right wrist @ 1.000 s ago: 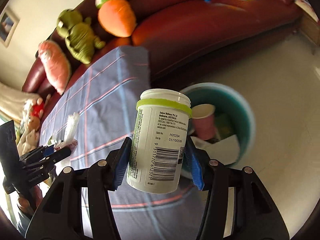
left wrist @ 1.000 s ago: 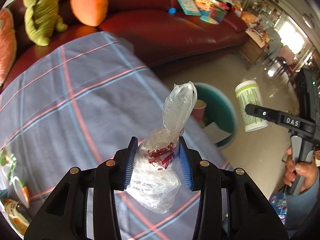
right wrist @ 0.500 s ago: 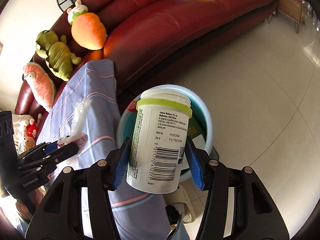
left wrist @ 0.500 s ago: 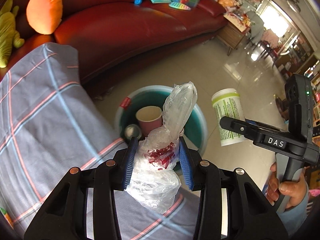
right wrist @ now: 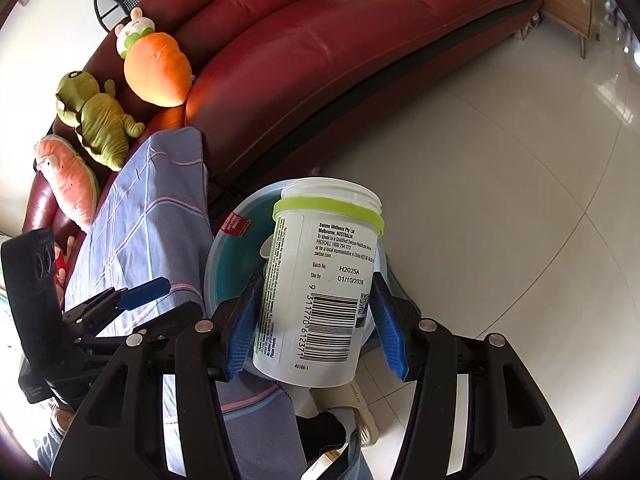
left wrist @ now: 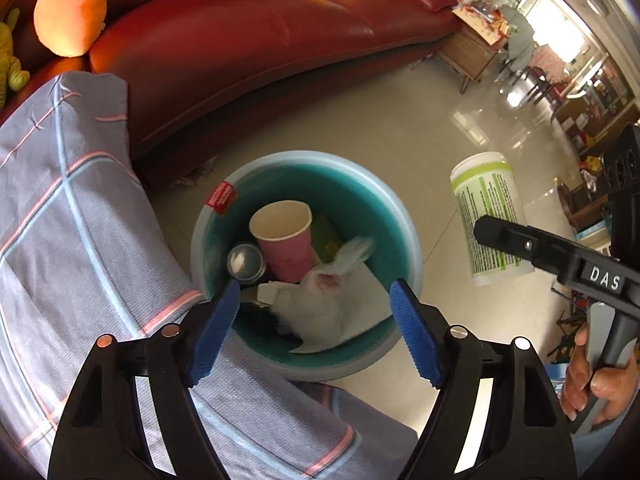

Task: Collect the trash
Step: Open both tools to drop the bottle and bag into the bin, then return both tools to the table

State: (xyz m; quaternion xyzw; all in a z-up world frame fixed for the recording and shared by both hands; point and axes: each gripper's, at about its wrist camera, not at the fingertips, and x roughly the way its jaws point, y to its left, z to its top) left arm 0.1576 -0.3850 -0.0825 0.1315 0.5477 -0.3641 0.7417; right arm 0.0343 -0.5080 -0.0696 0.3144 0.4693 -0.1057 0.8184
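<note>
Trash already fills the bottom of the round teal bin [left wrist: 404, 216] on the pale tiled floor [left wrist: 400, 128]: a blurred clear plastic bag [left wrist: 320, 300] with red scraps lies on white paper in the near half, with a pink paper cup [left wrist: 286, 240] and a metal can [left wrist: 245, 261] toward the left wall. Directly above it, the left gripper [left wrist: 316, 324] has just been opening; its blue pads stand wide apart with nothing between them, and the bag sits loose below. The bin's near-left rim tucks under the edge of a grey checked cloth [left wrist: 60, 240] with pink and blue lines, which hangs over that side and leaves no gap there. To the right, over bare floor just beside the bin's right rim, the right gripper [right wrist: 316, 320] is clenched on a white jar [right wrist: 320, 280] with a green band, mouth open and pointing away, the pads pressing both its sides; a hand [left wrist: 596, 376] grips the handle. In the right wrist view the jar covers part of the bin. Beyond the bin a strip of open floor runs to the curved front edge of a red leather sofa [left wrist: 240, 40], with stuffed toys [right wrist: 156, 68] at its left end.
</note>
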